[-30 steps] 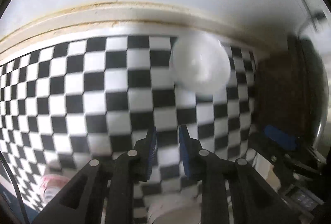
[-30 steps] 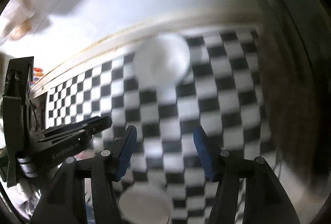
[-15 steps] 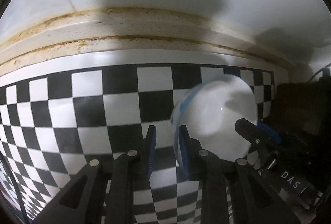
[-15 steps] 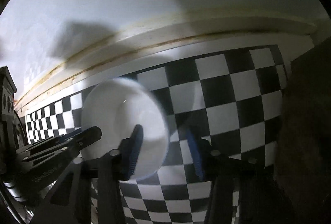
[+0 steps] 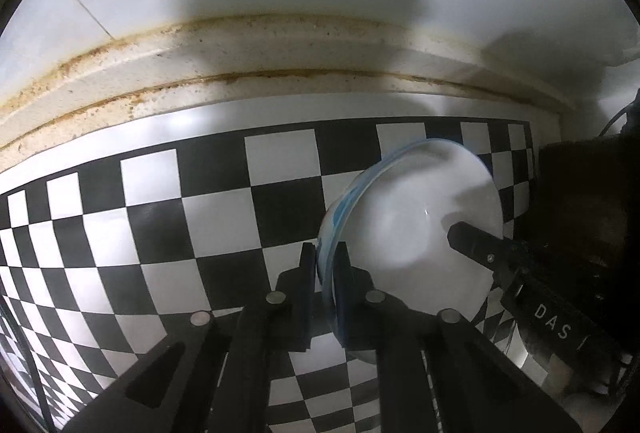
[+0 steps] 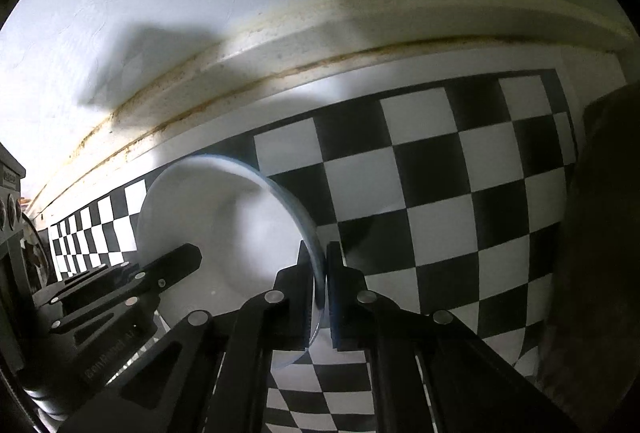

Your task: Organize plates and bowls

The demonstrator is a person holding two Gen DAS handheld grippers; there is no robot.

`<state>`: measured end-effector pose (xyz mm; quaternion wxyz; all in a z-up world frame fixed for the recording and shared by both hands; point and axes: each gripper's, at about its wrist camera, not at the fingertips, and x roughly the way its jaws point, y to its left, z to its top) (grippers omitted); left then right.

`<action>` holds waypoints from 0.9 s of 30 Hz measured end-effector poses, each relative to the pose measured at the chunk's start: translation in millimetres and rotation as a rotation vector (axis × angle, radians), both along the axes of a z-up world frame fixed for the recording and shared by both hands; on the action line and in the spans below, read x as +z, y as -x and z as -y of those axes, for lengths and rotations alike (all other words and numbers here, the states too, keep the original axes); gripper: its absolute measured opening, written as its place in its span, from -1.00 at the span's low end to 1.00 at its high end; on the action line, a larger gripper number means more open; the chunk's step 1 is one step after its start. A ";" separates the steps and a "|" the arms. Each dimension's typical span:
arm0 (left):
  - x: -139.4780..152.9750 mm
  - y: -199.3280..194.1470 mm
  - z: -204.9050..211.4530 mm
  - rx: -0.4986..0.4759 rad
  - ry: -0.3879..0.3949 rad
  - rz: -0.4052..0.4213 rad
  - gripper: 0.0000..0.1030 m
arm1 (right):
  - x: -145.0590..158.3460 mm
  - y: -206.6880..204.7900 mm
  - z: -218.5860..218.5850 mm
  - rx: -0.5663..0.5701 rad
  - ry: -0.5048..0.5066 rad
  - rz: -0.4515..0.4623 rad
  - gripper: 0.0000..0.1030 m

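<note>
Here, a white bowl [image 5: 404, 233] stood tilted above the checkered table [image 5: 160, 217]. The left tool [image 5: 325, 265] was nearly closed, pinching the bowl's left rim; the right tool [image 6: 319, 273] likewise pinched the opposite rim, with the bowl between them.

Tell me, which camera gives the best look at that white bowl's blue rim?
The left wrist view: the bowl shows its blue-banded edge and part of its outer wall, pinched in the left gripper. In the right wrist view the bowl mostly shows its white inside, its rim a thin bluish line held in the right gripper.
</note>
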<state>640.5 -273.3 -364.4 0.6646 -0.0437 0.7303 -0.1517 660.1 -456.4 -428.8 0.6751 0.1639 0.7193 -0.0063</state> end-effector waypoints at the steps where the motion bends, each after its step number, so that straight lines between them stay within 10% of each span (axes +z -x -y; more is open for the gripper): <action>1: 6.2 1.0 -6.8 -0.004 -0.003 0.007 -0.87 | 1.7 1.1 -0.7 0.000 -0.003 0.001 -0.87; 27: 110.6 106.8 -43.5 -0.089 0.007 0.159 -0.86 | 103.7 103.2 -44.2 0.043 -0.012 0.119 -0.86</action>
